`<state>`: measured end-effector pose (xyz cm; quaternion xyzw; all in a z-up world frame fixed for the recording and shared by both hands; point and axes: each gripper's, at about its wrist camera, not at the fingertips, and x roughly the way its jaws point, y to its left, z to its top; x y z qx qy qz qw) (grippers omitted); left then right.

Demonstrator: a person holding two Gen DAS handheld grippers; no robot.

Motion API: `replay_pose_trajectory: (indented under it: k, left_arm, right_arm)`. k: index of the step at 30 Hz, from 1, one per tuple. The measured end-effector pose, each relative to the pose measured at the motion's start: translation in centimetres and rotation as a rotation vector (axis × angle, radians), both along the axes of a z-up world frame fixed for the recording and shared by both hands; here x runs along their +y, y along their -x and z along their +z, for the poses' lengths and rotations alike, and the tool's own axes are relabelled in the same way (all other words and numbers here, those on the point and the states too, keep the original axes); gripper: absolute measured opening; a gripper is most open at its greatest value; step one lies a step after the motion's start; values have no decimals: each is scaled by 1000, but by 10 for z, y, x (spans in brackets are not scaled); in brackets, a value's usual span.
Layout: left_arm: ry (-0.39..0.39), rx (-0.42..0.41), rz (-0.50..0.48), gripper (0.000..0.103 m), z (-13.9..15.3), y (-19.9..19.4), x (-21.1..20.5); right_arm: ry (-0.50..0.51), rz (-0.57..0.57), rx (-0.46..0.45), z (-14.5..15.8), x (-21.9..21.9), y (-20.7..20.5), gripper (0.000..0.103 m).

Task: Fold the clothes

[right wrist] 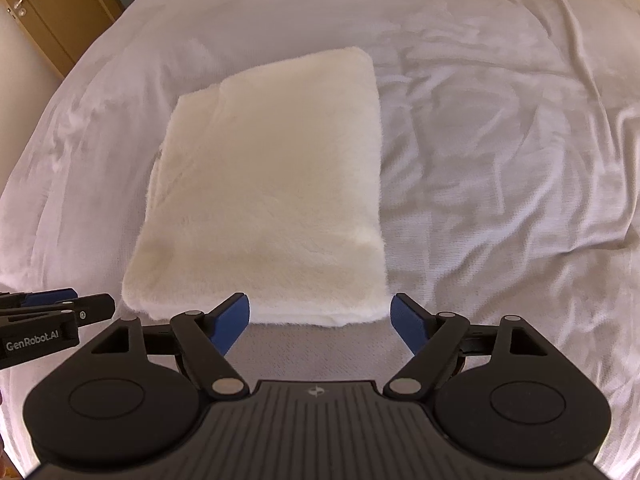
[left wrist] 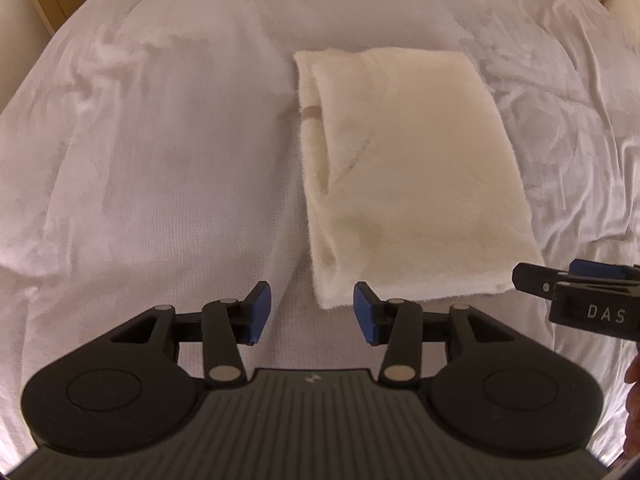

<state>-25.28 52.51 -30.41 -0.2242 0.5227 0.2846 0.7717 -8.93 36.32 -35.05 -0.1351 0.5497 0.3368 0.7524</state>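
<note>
Left wrist view shows the left tool (left wrist: 312,312) with its jaws narrowly parted and empty, just short of the near left corner of the folded cream garment (left wrist: 404,168) on the bed (left wrist: 160,160). From the right wrist, the right tool (right wrist: 320,320) stands wide and empty, straddling the garment's near right edge. Judging by this, each tool should pinch every layer at its near corner and lift evenly. The garment's long axis runs straight away from both tools, layered open edges on the left.
</note>
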Motion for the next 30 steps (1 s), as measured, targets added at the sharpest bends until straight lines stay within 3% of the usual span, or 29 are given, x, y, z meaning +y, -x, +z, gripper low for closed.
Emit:
replay_pose_trajectory:
  k: [8,14,18,22,26,30]
  left_arm:
    - [147,-115,101,44,-24,10,42]
    - [298,-265,126,51,-38,4,75]
    - [411,-361,155,58,-56,-7,94]
    - [505,-361,190,59,-86,-14,110]
    - [658,-432,252,63,-115,-4,120]
    - [758,-480,298,66,-137,8,118]
  right_arm:
    - [-47,-11,-4,-11,1,-13,85]
    - [-132,-89,62,-19,-15,-50,85]
    - [-203,-150,140,-25,-21,-77,85]
    - [-270,-201,220,-38,-22,-101,85]
    - [-339,-238,321,-57,-23,-118,85]
    - [-390,-284,415,-78,-27,-128,86]
